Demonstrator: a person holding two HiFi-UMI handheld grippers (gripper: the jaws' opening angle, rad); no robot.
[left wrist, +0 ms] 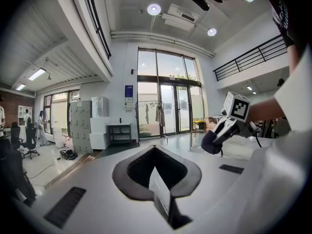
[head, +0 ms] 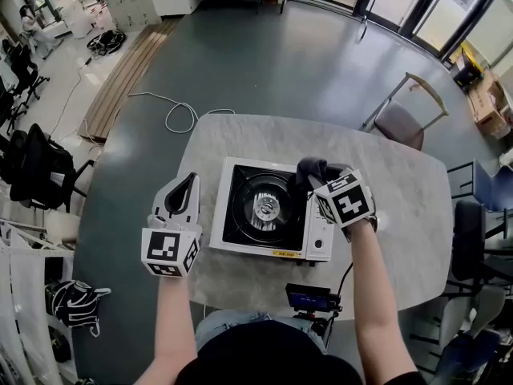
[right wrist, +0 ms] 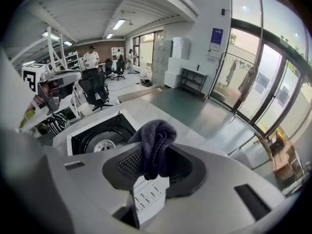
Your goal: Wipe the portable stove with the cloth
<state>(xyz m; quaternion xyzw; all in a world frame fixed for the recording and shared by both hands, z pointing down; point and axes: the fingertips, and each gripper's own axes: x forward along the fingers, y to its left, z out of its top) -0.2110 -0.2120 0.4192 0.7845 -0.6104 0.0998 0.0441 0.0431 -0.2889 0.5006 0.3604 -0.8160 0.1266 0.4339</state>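
Near edge of the worktop: one small dark device with a lit screen, not part of the job. Left tool hangs over bare worktop just left of the stove, jaws drawn together at the tips, nothing between them (its own view shows an empty hollow). One portable stove, white body, black top, single round burner, sits mid-worktop, control side to the right. Right tool is clenched on one dark cloth, bunched and sticking out past the jaws at the stove's far right corner, by the edge of the black top; contact with the surface can't be confirmed. Progress, as a judgement: cloth is in hand and at the stove, so wiping is starting or under way. No streaks or dirt show what is covered; black top, white rim and control panel may all be left. Count: two tools, one cloth, one stove, one burner. Farther off: one chair and a looped cable on the floor.
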